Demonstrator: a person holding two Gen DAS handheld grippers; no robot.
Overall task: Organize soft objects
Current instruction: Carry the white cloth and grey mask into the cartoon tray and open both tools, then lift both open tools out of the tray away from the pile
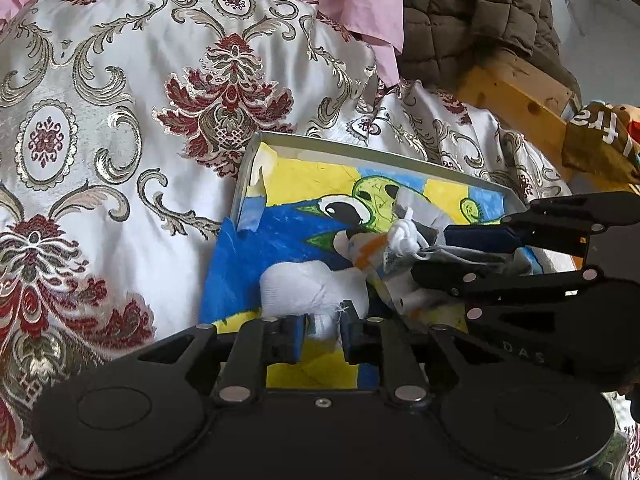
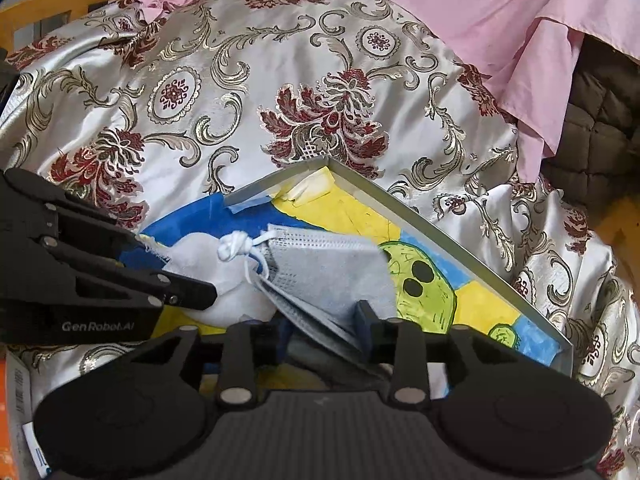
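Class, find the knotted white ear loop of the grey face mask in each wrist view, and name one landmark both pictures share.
Left wrist view: the knotted white ear loop sits right of centre, just off the tip of the right gripper reaching in from the right.
Right wrist view: the knot lies left of centre, at the grey face mask's left edge.
Shared landmark: the painted tray's metal corner.

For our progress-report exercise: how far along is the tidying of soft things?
Done: white cloth and mask lie in the tray. In hand: left gripper straddles the cloth, right gripper the mask, jaws apart, seemingly not pinching. Left: pink cloth lies outside the tray, perhaps next.
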